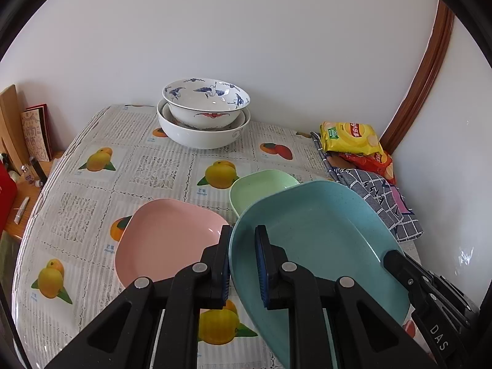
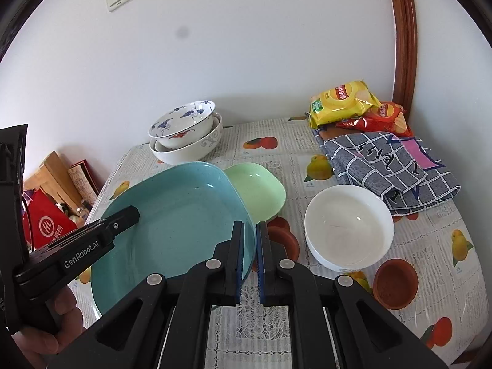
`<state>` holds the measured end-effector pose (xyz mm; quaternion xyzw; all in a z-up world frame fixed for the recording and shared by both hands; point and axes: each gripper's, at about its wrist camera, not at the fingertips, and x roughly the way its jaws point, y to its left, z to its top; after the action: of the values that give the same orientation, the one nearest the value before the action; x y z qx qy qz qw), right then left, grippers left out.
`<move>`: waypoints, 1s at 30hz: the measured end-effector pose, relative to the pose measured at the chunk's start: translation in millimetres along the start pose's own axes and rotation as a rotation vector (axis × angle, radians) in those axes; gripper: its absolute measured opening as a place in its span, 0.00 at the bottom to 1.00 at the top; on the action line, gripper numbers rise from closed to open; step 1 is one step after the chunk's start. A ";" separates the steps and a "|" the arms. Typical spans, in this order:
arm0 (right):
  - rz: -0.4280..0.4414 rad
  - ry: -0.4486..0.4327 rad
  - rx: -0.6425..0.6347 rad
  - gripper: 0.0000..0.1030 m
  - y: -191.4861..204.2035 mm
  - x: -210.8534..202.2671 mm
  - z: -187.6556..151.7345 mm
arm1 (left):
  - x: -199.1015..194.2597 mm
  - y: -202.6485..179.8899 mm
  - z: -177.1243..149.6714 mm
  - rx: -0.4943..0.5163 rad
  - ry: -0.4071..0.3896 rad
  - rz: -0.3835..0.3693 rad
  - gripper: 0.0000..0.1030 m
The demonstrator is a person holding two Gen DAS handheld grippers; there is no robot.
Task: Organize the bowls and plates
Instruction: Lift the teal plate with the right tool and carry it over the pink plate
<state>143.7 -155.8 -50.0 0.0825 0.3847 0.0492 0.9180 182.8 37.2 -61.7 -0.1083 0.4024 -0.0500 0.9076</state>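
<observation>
**Plainly, both grippers have the blue plate by its rim**

The blue plate (image 1: 319,246) hangs tilted above the table (image 1: 92,215), carried from two sides. The left gripper (image 1: 243,264) has its jaws pinched across the plate's left rim, one finger under and one inside the dish. The right gripper (image 2: 250,261) is clamped on the opposite rim, its blue pads drawn almost together with the plate's edge between them.

Under the raised plate's far edge lies the green plate (image 2: 261,190), flat on the fruit-print cloth near the table's middle. The pink plate (image 1: 166,240) sits toward the table's left edge, just beside the blue one as the left camera sees it. At the back edge, against the wall, the crane-painted bowl (image 1: 206,98) is nested in a larger white bowl (image 1: 200,135). A plain white bowl (image 2: 347,227) stands toward the right edge, near two small brown dishes (image 2: 396,283).

In the back right corner, chip bags (image 2: 341,101) rest behind a folded checked cloth (image 2: 390,166).
</observation>
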 end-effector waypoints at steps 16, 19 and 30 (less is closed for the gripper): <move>-0.019 -0.030 -0.013 0.07 7.9 -15.2 5.7 | -13.8 0.2 2.1 0.006 -0.020 -0.018 0.14; -0.019 -0.031 -0.015 0.07 9.7 -16.2 6.5 | -15.0 1.8 2.8 0.004 -0.021 -0.020 0.14; -0.008 -0.022 -0.029 0.07 21.4 -11.0 4.1 | -16.2 15.5 0.4 -0.019 -0.015 -0.008 0.14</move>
<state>138.4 -136.9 -35.3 0.0682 0.3744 0.0499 0.9234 172.3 55.2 -53.5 -0.1188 0.3957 -0.0488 0.9094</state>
